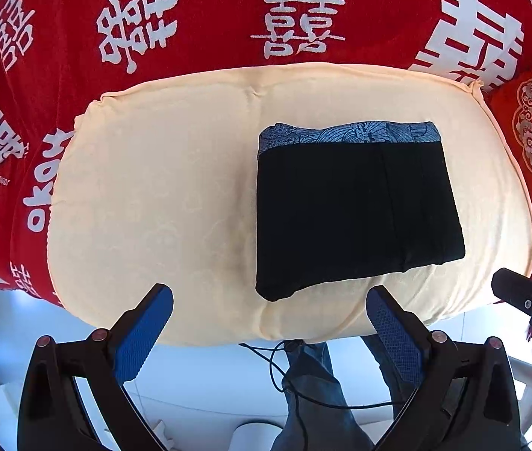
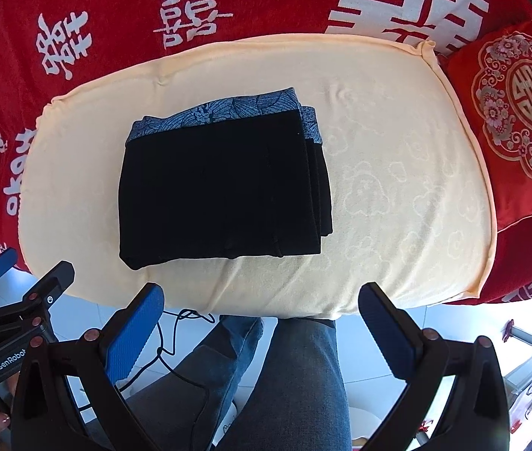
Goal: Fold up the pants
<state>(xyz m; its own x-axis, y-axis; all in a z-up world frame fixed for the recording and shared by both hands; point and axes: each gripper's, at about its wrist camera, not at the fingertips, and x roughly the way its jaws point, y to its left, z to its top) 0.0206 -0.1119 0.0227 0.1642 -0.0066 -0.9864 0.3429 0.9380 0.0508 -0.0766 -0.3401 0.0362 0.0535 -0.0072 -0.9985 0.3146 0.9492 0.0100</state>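
The black pants (image 1: 356, 210) lie as a compact, squarish bundle on the cream cushion (image 1: 153, 188), which rests on a red cover printed with white characters (image 1: 205, 18). In the left wrist view the bundle sits right of centre; in the right wrist view it sits left of centre, so it lies between the two tools. The stacked layers show along its right edge in the right wrist view, so I judge the folding is essentially done and this is the finishing stage.

The left gripper (image 1: 269, 300) has its blue-padded fingers spread wide and holds nothing, hanging low in the frame over the cushion's near edge, just short of the bundle's near corner. The right gripper (image 2: 262, 297) is likewise spread wide and empty, low in its frame, short of the bundle's near edge. Neither touches the cloth.

If anything remains, the next move calls only for a light tidy: squaring the slightly stepped layers on the right side or pressing the bundle flat, coming in low from the near edge so the stack is not dragged apart.

The patterned blue-grey waistband (image 2: 224, 112) faces the upper part of both frames, away from the person. The folded end points down toward the person's jeans-clad legs (image 2: 284, 376). The bundle is nearly square; its slightly longer axis seems to run from waistband to near edge.
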